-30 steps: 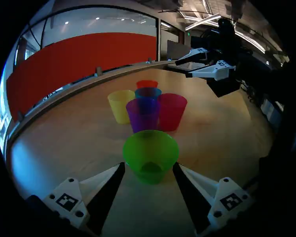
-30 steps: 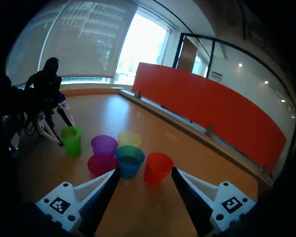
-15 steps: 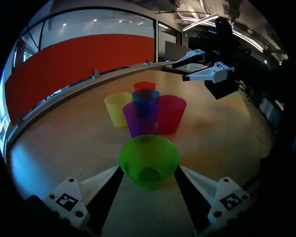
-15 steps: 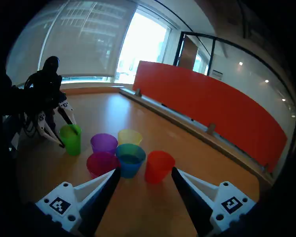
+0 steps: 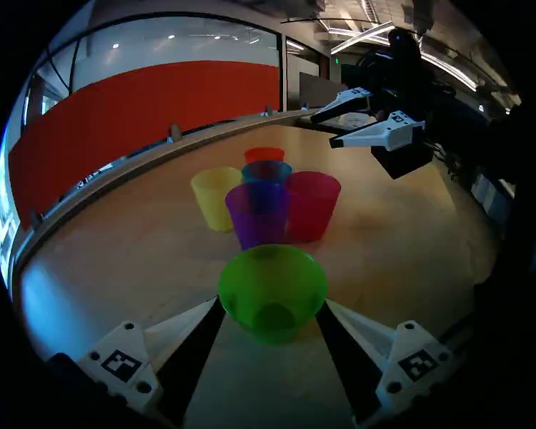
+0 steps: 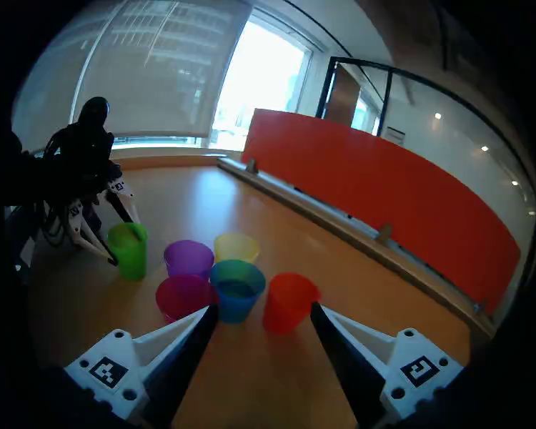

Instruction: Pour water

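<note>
The green cup (image 5: 273,292) sits right between the fingers of my left gripper (image 5: 270,302). Both fingers press on its sides, so I am holding it tight. A second ago its mouth looked flatter. Now I can see deeper inside it, and it looks a bit bigger. From the right gripper view it has gone up a tiny bit too. I think that means I have got my hold and the cup is starting to lift off the surface (image 5: 125,257). Pouring has not begun. There is a dark patch at the bottom of the cup, but I cannot tell if it is water.

At 12 o'clock from the green cup stand five more cups, close together:
- one purple cup (image 5: 257,212), nearest
- one pink cup (image 5: 312,204), touching it
- one yellow cup (image 5: 214,196)
- one blue cup (image 5: 266,170)
- one orange cup (image 5: 264,154), farthest back

That makes six cups, one of each colour.

My right gripper (image 6: 262,307) has hardly moved. Its fingers are spread wide and hold nothing. The orange and blue cups lie just ahead of it at 12 o'clock, and the green cup is off at 10 o'clock.
</note>
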Motion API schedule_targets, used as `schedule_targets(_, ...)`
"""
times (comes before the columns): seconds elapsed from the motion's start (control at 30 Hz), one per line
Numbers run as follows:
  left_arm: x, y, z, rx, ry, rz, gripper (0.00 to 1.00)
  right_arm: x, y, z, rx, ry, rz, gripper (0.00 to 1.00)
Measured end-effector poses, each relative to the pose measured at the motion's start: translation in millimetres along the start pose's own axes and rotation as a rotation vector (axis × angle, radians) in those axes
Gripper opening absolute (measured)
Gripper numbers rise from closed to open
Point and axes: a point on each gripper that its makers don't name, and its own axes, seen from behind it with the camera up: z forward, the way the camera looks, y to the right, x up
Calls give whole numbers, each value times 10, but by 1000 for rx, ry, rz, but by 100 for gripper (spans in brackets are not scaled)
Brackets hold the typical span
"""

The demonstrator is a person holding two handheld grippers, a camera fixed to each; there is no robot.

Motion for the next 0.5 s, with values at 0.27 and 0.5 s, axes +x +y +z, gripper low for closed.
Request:
schedule_targets(0.27, 23, -13, -3, 5, 6, 11, 90, -1, 1, 14, -1, 2, -1, 100)
schedule_targets(0.5, 25, -23, -5, 14, 0, 30, 85, -5, -2, 16, 0, 4, 1, 100)
